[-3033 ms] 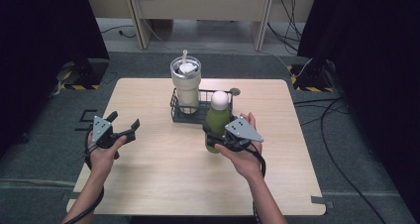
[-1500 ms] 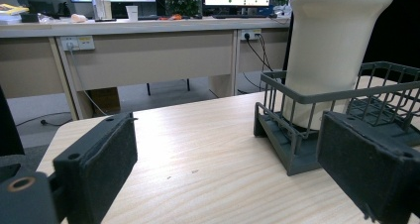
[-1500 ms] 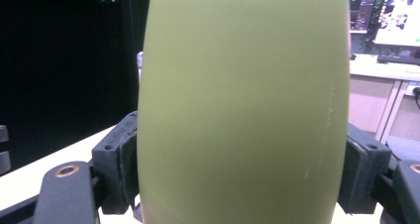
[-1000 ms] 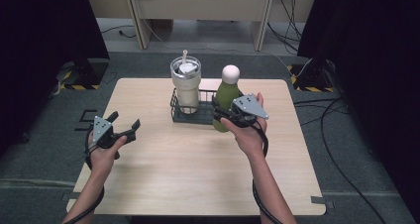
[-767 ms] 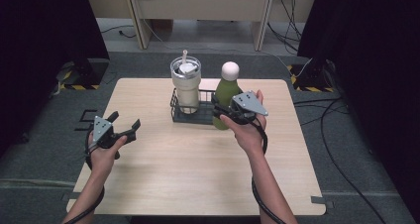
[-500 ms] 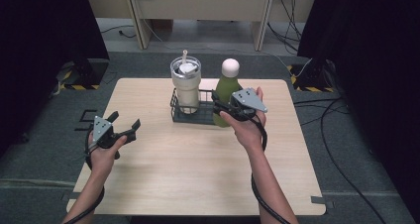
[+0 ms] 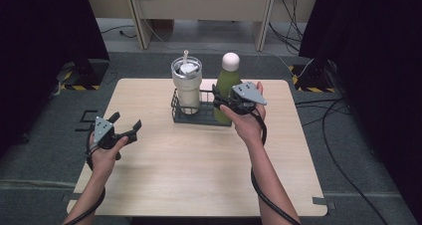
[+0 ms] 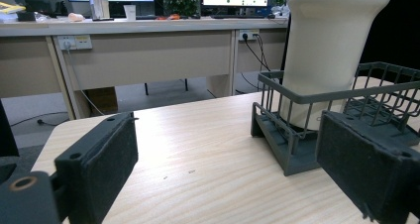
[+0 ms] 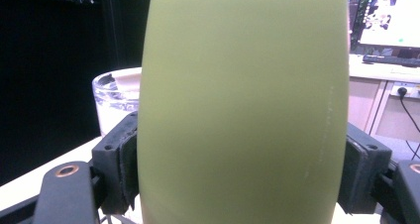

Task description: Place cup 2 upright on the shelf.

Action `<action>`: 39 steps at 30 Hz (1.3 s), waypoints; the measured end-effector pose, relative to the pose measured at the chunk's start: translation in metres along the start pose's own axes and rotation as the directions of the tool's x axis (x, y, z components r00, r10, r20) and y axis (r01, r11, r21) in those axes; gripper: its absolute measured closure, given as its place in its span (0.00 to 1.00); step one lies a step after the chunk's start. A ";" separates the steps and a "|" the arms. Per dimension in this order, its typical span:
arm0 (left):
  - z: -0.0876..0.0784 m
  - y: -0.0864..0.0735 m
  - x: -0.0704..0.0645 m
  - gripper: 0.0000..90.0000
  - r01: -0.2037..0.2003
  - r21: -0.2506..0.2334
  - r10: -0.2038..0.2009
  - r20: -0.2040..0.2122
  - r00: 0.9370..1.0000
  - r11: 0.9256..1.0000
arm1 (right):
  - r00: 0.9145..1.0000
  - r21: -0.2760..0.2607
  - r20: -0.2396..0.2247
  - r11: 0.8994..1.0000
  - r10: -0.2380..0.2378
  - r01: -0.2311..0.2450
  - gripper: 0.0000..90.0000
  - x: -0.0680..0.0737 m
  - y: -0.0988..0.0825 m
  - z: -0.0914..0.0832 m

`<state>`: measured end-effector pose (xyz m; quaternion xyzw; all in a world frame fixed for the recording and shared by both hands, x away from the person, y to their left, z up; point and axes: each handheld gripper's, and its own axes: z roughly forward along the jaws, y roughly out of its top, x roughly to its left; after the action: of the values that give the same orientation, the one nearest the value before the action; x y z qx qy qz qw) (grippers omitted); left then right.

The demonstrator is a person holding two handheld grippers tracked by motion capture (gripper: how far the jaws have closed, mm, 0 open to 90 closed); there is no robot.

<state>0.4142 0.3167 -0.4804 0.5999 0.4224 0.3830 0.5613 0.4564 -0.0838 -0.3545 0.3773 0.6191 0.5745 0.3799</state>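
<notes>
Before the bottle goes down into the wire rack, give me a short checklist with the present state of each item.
1. Right gripper clamped on the green bottle: ok, both pads press its sides.
2. Bottle upright: ok.
3. Free slot in the wire rack beside the tumbler: ok.
4. Bottle base inside the rack: cannot tell, the hand hides it.
5. Left gripper open and away from the rack: ok.
</notes>
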 end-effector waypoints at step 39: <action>0.000 -0.001 0.001 0.10 0.003 0.003 -0.003 0.000 1.000 1.000 | 0.999 0.015 0.036 1.000 0.008 -0.009 0.25 -0.015 0.022 0.043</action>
<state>0.4148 0.3176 -0.4812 0.5999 0.4241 0.3816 0.5609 0.5020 -0.0778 -0.3343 0.3930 0.6150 0.5646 0.3855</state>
